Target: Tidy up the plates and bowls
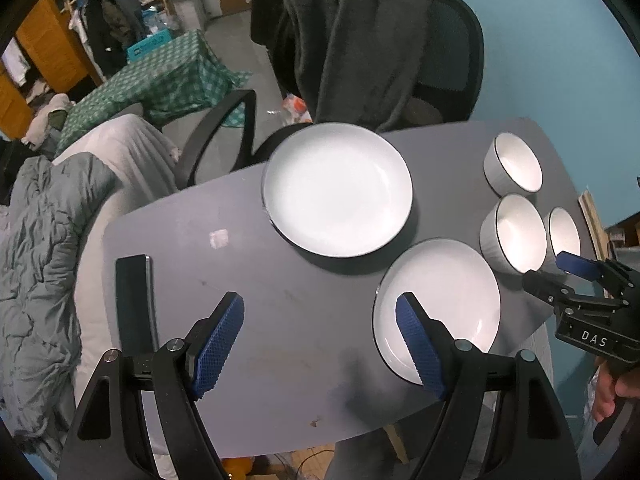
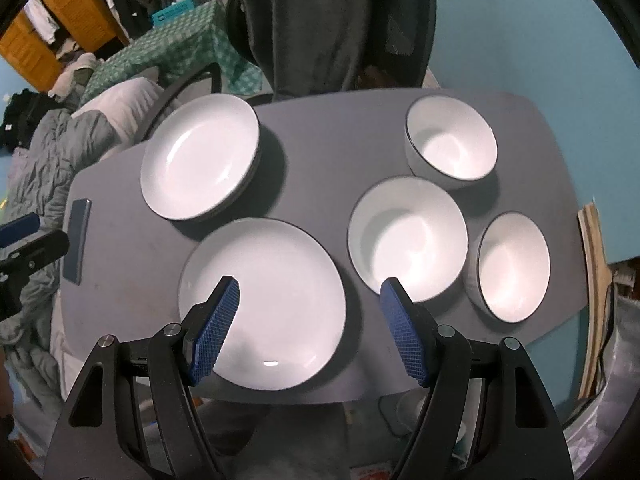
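Note:
Two white plates with dark rims lie on the grey table (image 2: 320, 148): a far plate (image 1: 337, 189) (image 2: 200, 157) and a near plate (image 1: 444, 300) (image 2: 276, 300). Three white bowls stand at the right: a far bowl (image 2: 451, 142) (image 1: 516, 162), a middle bowl (image 2: 407, 238) (image 1: 516, 232) and a right bowl (image 2: 513, 266) (image 1: 565, 234). My left gripper (image 1: 320, 340) is open and empty above the table's near left part. My right gripper (image 2: 310, 320) is open and empty above the near plate; it also shows in the left wrist view (image 1: 576, 276).
A dark phone (image 1: 134, 300) (image 2: 78, 240) lies near the table's left edge. An office chair draped with a grey blanket (image 1: 360, 40) stands behind the table. A bed with grey bedding (image 1: 44, 260) is at the left. A blue wall is at the right.

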The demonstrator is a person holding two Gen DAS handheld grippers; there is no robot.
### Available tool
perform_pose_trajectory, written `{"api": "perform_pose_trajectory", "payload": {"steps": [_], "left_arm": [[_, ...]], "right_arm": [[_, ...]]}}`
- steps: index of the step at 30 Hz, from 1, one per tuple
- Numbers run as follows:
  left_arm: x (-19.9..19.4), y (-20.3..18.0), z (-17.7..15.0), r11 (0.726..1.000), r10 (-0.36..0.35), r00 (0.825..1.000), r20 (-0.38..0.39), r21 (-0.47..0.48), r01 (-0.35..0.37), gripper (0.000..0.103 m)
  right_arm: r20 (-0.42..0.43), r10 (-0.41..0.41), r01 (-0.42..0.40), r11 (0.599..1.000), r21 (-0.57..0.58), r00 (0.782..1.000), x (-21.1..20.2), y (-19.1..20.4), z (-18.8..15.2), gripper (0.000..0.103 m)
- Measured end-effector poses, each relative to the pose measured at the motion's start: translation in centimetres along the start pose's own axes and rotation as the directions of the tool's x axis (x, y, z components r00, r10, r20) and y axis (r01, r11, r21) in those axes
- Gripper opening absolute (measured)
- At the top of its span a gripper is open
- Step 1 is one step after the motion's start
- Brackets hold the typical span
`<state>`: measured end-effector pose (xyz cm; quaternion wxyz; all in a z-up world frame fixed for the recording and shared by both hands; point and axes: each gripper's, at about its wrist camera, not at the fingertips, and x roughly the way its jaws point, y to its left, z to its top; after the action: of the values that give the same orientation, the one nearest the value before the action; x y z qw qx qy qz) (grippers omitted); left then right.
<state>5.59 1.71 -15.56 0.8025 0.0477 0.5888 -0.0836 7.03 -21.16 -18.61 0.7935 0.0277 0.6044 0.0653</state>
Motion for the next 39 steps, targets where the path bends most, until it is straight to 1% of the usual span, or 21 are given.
{"api": "perform_pose_trajectory", "payload": {"steps": [3,5,7,11,13,17,20,21,24,26,28,30,31,32,34,36,37,38,39], "left_arm": [[1.2,-0.4,-0.4,1.0,-0.009,1.0,-0.007,0.012,0.009,0.08],[2.2,-0.6,-0.6,1.0,-0.011,1.0,-0.028,0.017,0.011,0.08],[3.5,-0.7,-0.9,0.999,-0.037,0.998,-0.047,0.017,0.037,0.08],[5.8,-0.9,-1.4,0.998,-0.064,0.995,-0.08,0.011,0.065,0.08],[7.0,-1.0,-1.6,0.997,-0.08,0.992,-0.094,0.005,0.081,0.08],[9.4,-1.3,-2.1,0.996,-0.088,0.987,-0.132,-0.006,0.087,0.08],[10.9,-1.2,-2.4,0.994,-0.112,0.981,-0.156,-0.024,0.11,0.08],[11.3,-1.2,-2.6,0.993,-0.12,0.98,-0.156,-0.032,0.116,0.08],[12.0,-1.3,-2.8,0.992,-0.126,0.979,-0.16,-0.051,0.119,0.08],[12.3,-1.5,-2.8,0.99,-0.135,0.979,-0.155,-0.058,0.128,0.08],[12.6,-1.7,-2.9,0.989,-0.14,0.978,-0.158,-0.063,0.131,0.08],[13.1,-1.9,-3.0,0.988,-0.147,0.975,-0.167,-0.07,0.137,0.079],[13.2,-1.9,-3.1,0.988,-0.149,0.974,-0.172,-0.073,0.138,0.077],[13.3,-2.0,-3.1,0.987,-0.15,0.973,-0.176,-0.075,0.139,0.071],[13.7,-2.1,-3.1,0.986,-0.161,0.969,-0.187,-0.081,0.148,0.065],[14.0,-2.2,-3.2,0.984,-0.171,0.966,-0.195,-0.084,0.158,0.065],[14.1,-2.2,-3.2,0.984,-0.174,0.964,-0.202,-0.083,0.16,0.06],[14.3,-2.3,-3.2,0.983,-0.178,0.961,-0.213,-0.082,0.164,0.052],[14.5,-2.6,-3.1,0.982,-0.184,0.958,-0.221,-0.082,0.17,0.05]], "right_arm": [[-0.017,-0.002,0.003,1.0,0.011,1.0,0.8,-0.5,-0.7,0.073],[-0.029,-0.001,0.001,1.0,0.02,1.0,1.6,-0.9,-1.2,0.073],[-0.045,0.005,-0.003,1.0,0.03,0.999,2.5,-1.2,-1.6,0.073],[-0.077,0.021,-0.016,0.998,0.054,0.997,4.4,-1.7,-2.3,0.073],[-0.087,0.029,-0.023,0.998,0.066,0.996,5.4,-2.0,-2.5,0.073],[-0.123,0.048,-0.035,0.993,0.109,0.991,7.3,-2.8,-3.0,0.073],[-0.141,0.057,-0.038,0.991,0.132,0.988,8.2,-3.3,-3.4,0.072],[-0.14,0.06,-0.041,0.99,0.135,0.988,8.4,-3.4,-3.4,0.072],[-0.149,0.057,-0.037,0.991,0.13,0.987,8.8,-3.6,-3.6,0.065],[-0.153,0.053,-0.035,0.992,0.122,0.987,9.0,-3.5,-3.6,0.064],[-0.149,0.05,-0.034,0.993,0.112,0.988,8.9,-3.3,-3.5,0.058],[-0.156,0.05,-0.034,0.994,0.105,0.986,9.2,-3.1,-3.4,0.056],[-0.155,0.049,-0.033,0.994,0.101,0.987,9.2,-3.1,-3.4,0.052],[-0.157,0.048,-0.033,0.995,0.095,0.987,9.2,-3.1,-3.4,0.05],[-0.16,0.049,-0.035,0.996,0.085,0.986,9.1,-3.0,-3.3,0.046],[-0.16,0.048,-0.037,0.996,0.076,0.986,9.0,-2.9,-3.2,0.041],[-0.16,0.047,-0.036,0.997,0.071,0.986,8.9,-2.9,-3.2,0.038],[-0.162,0.045,-0.035,0.997,0.066,0.986,8.9,-2.9,-3.1,0.037],[-0.164,0.045,-0.035,0.997,0.064,0.986,8.9,-2.9,-3.1,0.035]]}}
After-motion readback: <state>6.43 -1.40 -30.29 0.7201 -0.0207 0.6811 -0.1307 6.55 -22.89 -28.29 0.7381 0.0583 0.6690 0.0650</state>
